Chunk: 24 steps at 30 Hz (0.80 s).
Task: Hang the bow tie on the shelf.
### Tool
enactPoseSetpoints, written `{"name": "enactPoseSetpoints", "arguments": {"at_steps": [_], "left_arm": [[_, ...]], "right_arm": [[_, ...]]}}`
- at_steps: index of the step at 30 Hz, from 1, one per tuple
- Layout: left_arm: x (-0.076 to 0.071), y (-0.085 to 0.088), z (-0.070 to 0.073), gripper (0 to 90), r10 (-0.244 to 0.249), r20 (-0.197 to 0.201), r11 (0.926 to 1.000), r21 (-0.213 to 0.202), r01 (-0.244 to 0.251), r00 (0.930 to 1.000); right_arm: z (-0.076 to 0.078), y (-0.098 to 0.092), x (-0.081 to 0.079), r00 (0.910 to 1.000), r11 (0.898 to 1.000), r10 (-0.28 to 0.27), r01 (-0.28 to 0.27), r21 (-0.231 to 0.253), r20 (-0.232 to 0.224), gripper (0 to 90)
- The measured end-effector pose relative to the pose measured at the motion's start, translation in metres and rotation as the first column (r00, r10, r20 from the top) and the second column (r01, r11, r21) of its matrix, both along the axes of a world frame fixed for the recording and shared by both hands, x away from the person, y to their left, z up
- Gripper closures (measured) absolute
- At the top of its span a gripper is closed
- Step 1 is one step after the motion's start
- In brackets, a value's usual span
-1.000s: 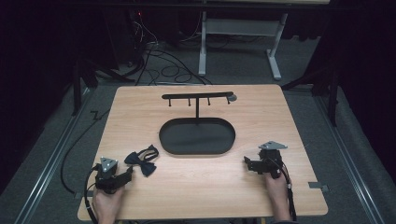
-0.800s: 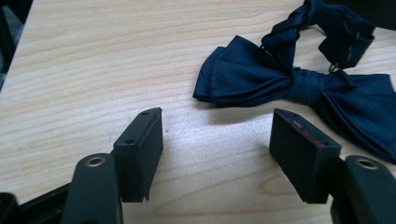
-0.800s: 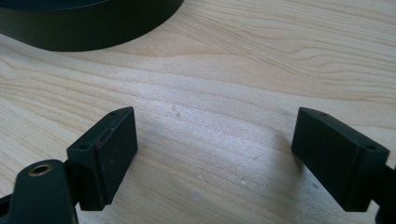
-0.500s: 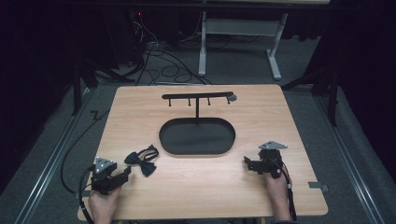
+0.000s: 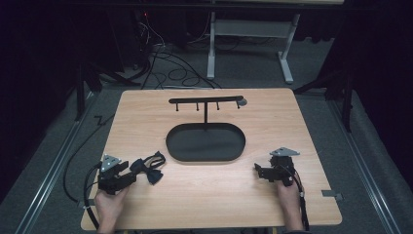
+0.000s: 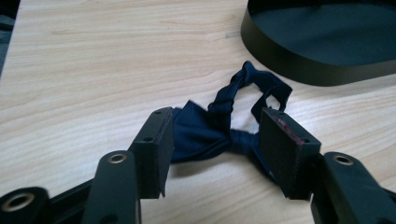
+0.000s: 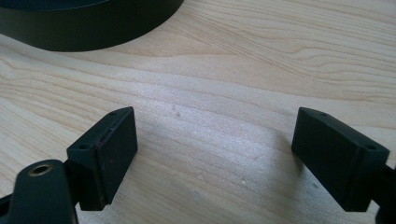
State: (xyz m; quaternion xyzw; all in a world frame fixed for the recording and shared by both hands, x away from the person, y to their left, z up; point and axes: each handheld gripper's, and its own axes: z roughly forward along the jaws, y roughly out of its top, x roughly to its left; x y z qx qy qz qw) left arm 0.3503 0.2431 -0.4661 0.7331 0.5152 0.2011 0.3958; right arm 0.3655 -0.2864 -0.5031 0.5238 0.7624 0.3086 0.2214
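near the table's (image 5: 292, 122) front-left corner the bow tie (image 5: 146, 169) lies between the left gripper's (image 5: 127, 178) jaws, which have just been closing and sit around it, pads not yet visibly pressing. its long axis runs roughly jaw to jaw, strap loop pointing toward the black tray (image 5: 205, 142). right gripper (image 5: 258, 170) is well apart, jaws wide, nothing in them. left hand is nearer.

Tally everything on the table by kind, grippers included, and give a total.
Bow tie: 1
Black stand with an oval tray base: 1
Handheld grippers: 2, the left gripper with the bow tie between its jaws, which have just been closing, and the right gripper, open over bare wooden table
Total: 4
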Motion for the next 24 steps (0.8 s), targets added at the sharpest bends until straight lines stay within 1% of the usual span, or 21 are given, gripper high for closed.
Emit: {"name": "enactPoseSetpoints", "arguments": {"at_steps": [2,4,6,7,8,10,11,12,13,14,15,16,17,18,19,21,24], "left_arm": [[0.004,-0.003,0.002,48.1,-0.009,0.004,1.0000,-0.001,0.009,1.0000],[0.008,-0.006,0.005,49.1,-0.019,0.008,0.9996,-0.022,0.019,0.9998],[0.010,-0.008,0.007,49.2,-0.021,0.011,0.9993,-0.030,0.022,0.9997],[0.014,-0.013,0.010,49.5,-0.034,0.007,0.9993,-0.013,0.034,0.9994],[0.016,-0.015,0.012,49.6,-0.040,0.006,0.9992,-0.008,0.040,0.9992],[0.021,-0.017,0.013,49.7,-0.047,0.004,0.9989,-0.008,0.047,0.9989],[0.021,-0.017,0.013,49.7,-0.047,0.004,0.9989,-0.008,0.047,0.9989],[0.026,-0.019,0.014,49.6,-0.052,-0.009,0.9986,0.007,0.052,0.9986],[0.026,-0.019,0.014,49.7,-0.052,-0.009,0.9986,0.007,0.052,0.9986],[0.029,-0.020,0.014,49.7,-0.055,-0.012,0.9985,0.006,0.055,0.9984],[0.034,-0.021,0.013,50.1,-0.065,-0.025,0.9978,0.010,0.065,0.9976],[0.034,-0.021,0.013,51.4,-0.065,-0.025,0.9978,0.010,0.065,0.9976],[0.037,-0.021,0.012,51.9,-0.068,-0.031,0.9977,0.000,0.068,0.9972],[0.042,-0.023,0.009,52.1,-0.069,-0.046,0.9974,0.016,0.070,0.9965],[0.042,-0.023,0.009,52.5,-0.069,-0.046,0.9974,0.016,0.070,0.9965],[0.047,-0.025,0.008,52.7,-0.077,-0.056,0.9967,0.019,0.078,0.9954],[0.054,-0.029,0.006,53.4,-0.087,-0.068,0.9952,0.039,0.090,0.9938]], "right_arm": [[0.000,0.000,0.000,1.0000,1.000,-0.001,0.001,0.001,-0.001,15.4],[0.000,0.000,0.000,1.0000,1.000,-0.001,0.001,0.001,-0.001,15.4],[0.000,0.000,0.000,1.0000,1.000,0.000,0.000,0.000,0.000,15.4],[0.000,0.000,0.000,1.0000,1.000,0.000,0.000,0.000,0.000,15.4],[0.000,0.000,0.000,1.0000,1.000,0.000,0.000,0.000,-0.001,15.4],[0.000,0.000,0.000,1.0000,1.000,-0.001,0.001,0.001,0.000,15.4],[0.000,0.000,0.000,1.0000,1.000,-0.001,0.001,0.001,0.000,15.4],[0.000,0.000,0.000,1.0000,1.000,-0.002,0.002,0.002,-0.001,15.4],[0.000,0.000,0.000,1.0000,1.000,-0.002,0.002,0.002,-0.001,15.4],[0.000,0.000,0.000,1.0000,1.000,-0.002,0.002,0.002,-0.001,15.4],[0.000,0.000,0.000,1.0000,1.000,-0.002,0.002,0.002,-0.001,15.4],[0.000,0.000,0.000,1.0000,1.000,-0.002,0.002,0.002,-0.001,15.4],[0.000,0.000,0.000,1.0000,1.000,-0.002,0.002,0.002,-0.001,15.4],[0.000,0.000,0.000,1.0000,1.000,-0.002,0.002,0.002,-0.001,15.4],[0.000,0.000,0.000,1.0000,1.000,-0.002,0.002,0.002,-0.001,15.4],[0.000,0.000,0.000,1.0000,1.000,-0.002,0.002,0.002,-0.001,15.4],[0.000,0.000,0.000,1.0000,1.000,-0.002,0.002,0.002,-0.001,15.4]]}}
